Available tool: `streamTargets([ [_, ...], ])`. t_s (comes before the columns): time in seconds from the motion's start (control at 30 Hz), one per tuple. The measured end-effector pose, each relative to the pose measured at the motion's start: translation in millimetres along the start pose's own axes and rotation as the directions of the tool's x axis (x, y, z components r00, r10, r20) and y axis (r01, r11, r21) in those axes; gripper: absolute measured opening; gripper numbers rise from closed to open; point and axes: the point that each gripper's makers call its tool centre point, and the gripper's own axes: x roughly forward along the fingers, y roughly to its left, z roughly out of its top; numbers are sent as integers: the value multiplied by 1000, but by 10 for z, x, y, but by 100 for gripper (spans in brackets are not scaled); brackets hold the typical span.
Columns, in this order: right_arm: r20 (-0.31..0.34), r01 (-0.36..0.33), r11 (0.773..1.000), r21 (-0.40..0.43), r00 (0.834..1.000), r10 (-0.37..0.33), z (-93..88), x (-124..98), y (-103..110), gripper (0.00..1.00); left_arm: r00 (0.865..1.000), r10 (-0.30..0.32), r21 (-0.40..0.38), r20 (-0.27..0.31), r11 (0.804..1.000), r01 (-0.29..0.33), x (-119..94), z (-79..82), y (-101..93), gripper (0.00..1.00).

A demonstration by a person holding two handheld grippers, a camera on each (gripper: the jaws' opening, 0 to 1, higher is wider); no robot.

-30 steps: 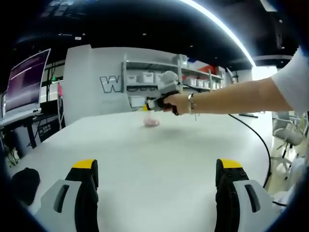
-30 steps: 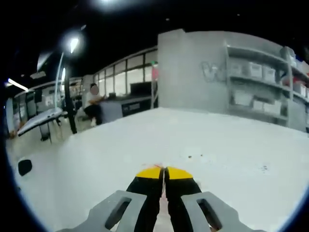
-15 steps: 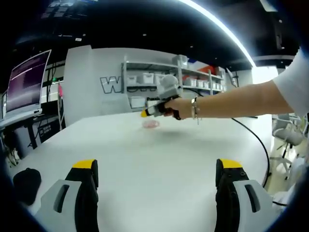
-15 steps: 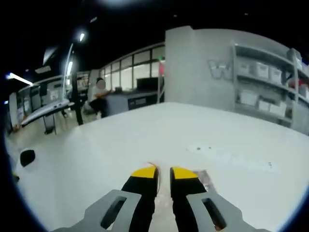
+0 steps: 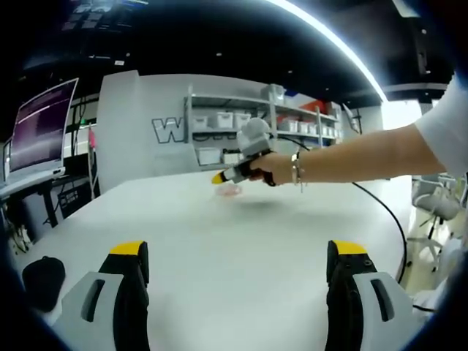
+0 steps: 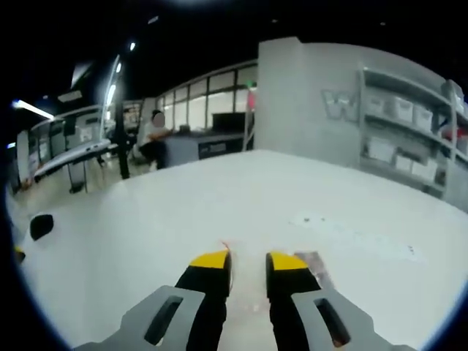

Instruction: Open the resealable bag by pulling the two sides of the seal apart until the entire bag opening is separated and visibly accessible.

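So far, judging from the left gripper view, the opening looks barely begun: the resealable bag (image 5: 229, 191) lies as a small pinkish shape far out on the white counter (image 5: 234, 248), and whether any of its seal is parted is too small to tell. The left gripper (image 5: 238, 257) has its jaws spread wide and holds nothing, well apart from the bag on the near side. The right gripper (image 5: 225, 175), held in a hand (image 5: 272, 167) on an outstretched arm, hangs right at the bag, just above it.

Next, in the right gripper view, the right gripper (image 6: 248, 260) has its jaws slightly parted with a narrow gap. The bag (image 6: 313, 265) shows directly beneath and just right of the tips; no grip on it can be made out. Both sides of the seal probably remain to be taken and pulled apart.
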Motion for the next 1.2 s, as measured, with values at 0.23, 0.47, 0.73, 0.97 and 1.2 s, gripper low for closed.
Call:
streamTargets([
  [0.23,0,5,999,-43,1000,-5,-23,-65,73,21,1000,2,0,1,1000,-2,4,7,10,100],
  [0.47,-1,1,998,-63,1000,-1,-47,-125,142,25,1000,1,-1,-2,1000,-1,7,2,5,100],
  [0.73,-1,10,997,-80,1000,-11,-57,-159,131,31,1000,3,2,1,1000,-3,-9,31,-2,100],
  [0.97,20,7,996,-83,1000,-6,-12,-127,98,34,1000,2,4,2,1000,-2,-29,39,-24,100],
  [1.2,37,-7,997,-71,999,9,-13,-174,123,41,1000,6,8,4,1000,-7,-53,60,-24,100],
])
